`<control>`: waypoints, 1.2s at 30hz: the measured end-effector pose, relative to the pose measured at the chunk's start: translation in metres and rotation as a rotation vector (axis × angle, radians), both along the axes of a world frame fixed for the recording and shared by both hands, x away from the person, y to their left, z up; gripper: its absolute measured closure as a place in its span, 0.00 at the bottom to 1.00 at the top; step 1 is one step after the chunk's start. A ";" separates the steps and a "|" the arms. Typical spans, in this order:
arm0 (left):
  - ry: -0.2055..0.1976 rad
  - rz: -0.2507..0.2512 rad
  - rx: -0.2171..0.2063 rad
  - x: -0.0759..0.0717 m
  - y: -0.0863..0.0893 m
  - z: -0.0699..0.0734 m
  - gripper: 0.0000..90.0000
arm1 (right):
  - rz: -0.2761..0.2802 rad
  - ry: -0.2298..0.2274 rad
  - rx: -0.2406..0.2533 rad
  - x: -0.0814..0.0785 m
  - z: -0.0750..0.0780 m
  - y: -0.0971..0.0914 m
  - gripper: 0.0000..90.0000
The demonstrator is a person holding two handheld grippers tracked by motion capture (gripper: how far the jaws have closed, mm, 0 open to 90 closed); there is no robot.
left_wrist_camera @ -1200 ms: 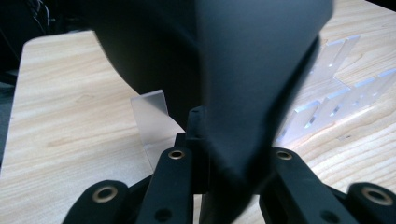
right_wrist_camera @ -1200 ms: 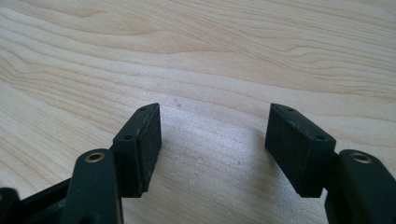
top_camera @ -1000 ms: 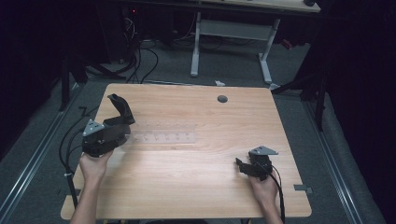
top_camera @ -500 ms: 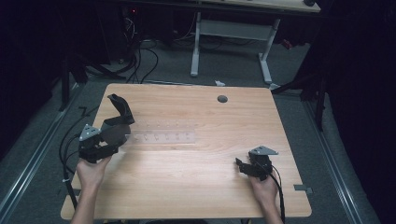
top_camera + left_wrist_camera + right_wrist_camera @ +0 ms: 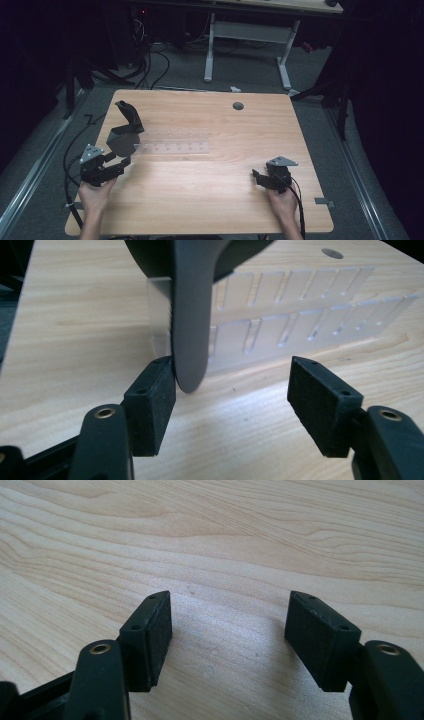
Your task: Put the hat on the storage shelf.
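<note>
Dim room, light wooden table (image 5: 200, 200) with a round cable hole (image 5: 238, 106) near its far edge; second desk frame (image 5: 247, 37) and floor cables (image 5: 150, 65) behind. Clear acrylic slotted rack (image 5: 172, 148) lies left of centre. Dark flat scoop-like piece (image 5: 126, 131), can't identify it, stands at the rack's left end. Left gripper (image 5: 122, 161) at the table's left edge: jaws spread wide, nothing clamped. In the left gripper view the dark piece's rounded edge (image 5: 190, 330) sits against the left pad (image 5: 152, 405), the other pad well clear. Right gripper (image 5: 256, 176) near the right front: jaws apart, nothing between them, bare wood beneath.
</note>
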State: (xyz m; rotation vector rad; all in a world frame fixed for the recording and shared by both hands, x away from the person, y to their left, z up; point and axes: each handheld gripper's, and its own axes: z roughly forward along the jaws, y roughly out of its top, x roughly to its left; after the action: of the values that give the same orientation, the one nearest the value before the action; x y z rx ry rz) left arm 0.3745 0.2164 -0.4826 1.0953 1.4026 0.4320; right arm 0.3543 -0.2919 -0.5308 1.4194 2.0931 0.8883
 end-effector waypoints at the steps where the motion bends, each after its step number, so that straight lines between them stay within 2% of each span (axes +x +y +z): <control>1: 0.004 -0.001 0.002 -0.002 -0.001 -0.001 0.40 | 0.000 0.000 -0.001 0.000 0.000 0.000 0.40; 10: 0.007 -0.021 -0.014 -0.014 -0.011 -0.005 0.40 | 0.000 0.000 -0.001 0.000 0.000 0.000 0.40; 17: 0.000 -0.034 -0.011 -0.024 -0.018 -0.005 0.40 | 0.001 0.000 0.000 0.000 0.000 0.000 0.40; 21: -0.002 -0.040 -0.025 -0.028 -0.022 -0.005 0.40 | 0.001 0.000 -0.001 0.000 0.000 0.000 0.40; 36: -0.004 -0.083 -0.004 -0.038 -0.043 -0.008 0.40 | 0.001 0.000 -0.002 0.000 0.000 0.000 0.40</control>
State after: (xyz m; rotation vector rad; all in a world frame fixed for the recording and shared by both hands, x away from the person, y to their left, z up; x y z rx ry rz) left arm 0.3360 0.1731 -0.4903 1.1448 1.3491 0.3712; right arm 0.3542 -0.2918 -0.5308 1.4178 2.0946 0.8859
